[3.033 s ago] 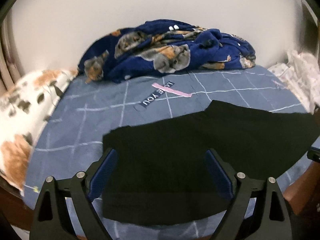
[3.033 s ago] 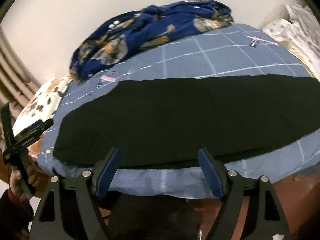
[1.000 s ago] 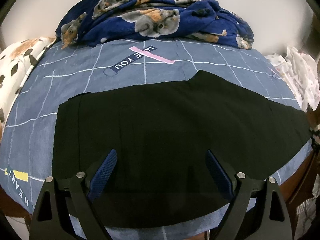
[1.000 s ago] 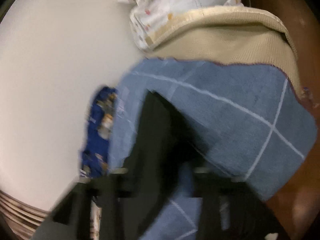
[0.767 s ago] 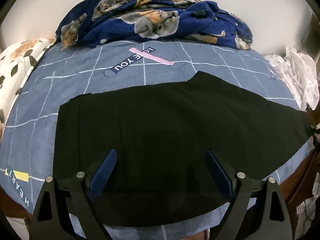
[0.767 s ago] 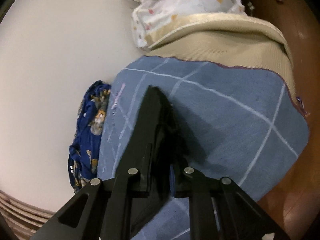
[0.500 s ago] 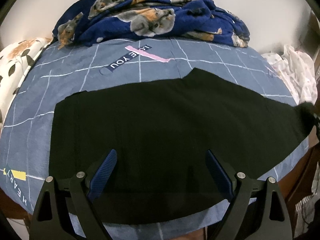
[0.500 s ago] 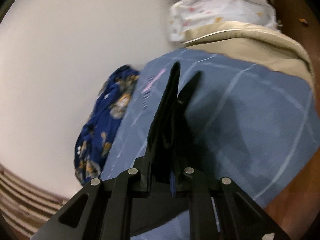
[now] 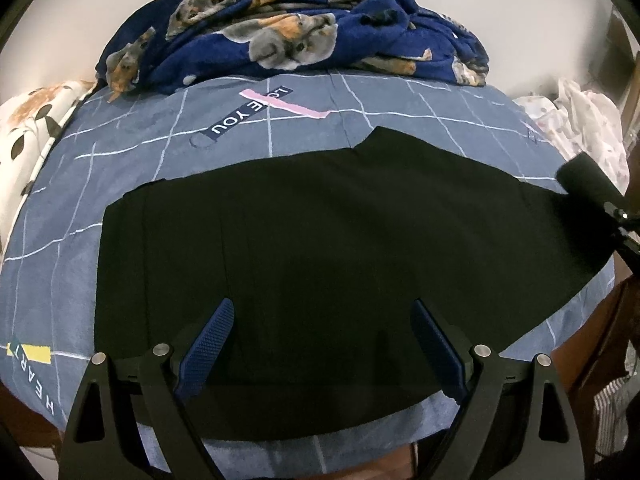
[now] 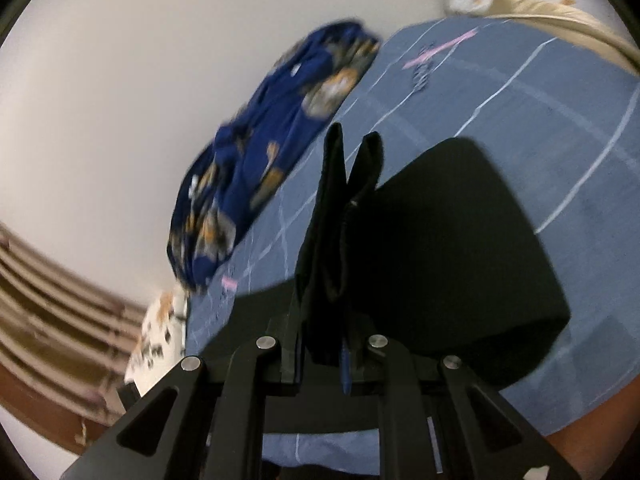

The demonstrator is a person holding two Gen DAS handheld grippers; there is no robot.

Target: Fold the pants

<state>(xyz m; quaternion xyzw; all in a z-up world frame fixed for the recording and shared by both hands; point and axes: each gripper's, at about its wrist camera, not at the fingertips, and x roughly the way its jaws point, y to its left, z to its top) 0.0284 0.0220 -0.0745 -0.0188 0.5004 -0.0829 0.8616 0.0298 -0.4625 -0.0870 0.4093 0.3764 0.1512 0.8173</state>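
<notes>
My right gripper [image 10: 324,344]: clamped on a bunched end of the black pants [image 9: 320,264]; the cloth stands up between the 2 fingers, lifted clear of the bed [image 9: 128,152].
My left gripper [image 9: 320,354]: jaws wide apart, nothing between the blue pads [image 9: 206,344]; it hovers over the pants near the front edge of the bed.
Pants: spread flat across the front half of the bed, one end toward the left edge, the other raised in my right gripper at the right edge.
Step, as I judge it: I am carrying the right end over toward the left end to halve the length.
Risk 1: the grip holds a thick bunch, not a flat hem; a layer could slide out and the end would drop short.
Risk 2: nothing pins the flat part, so a fast pull could drag the whole garment leftward and wrinkle it.
Risk 3: the bunched end may land twisted, leaving uneven edges.
Risk 4: the pants lie close to the front edge of the bed; a tug outward could slip them off.
Blue blanket [image 9: 292,28]: heaped at the back edge of the bed, well apart from the pants.
</notes>
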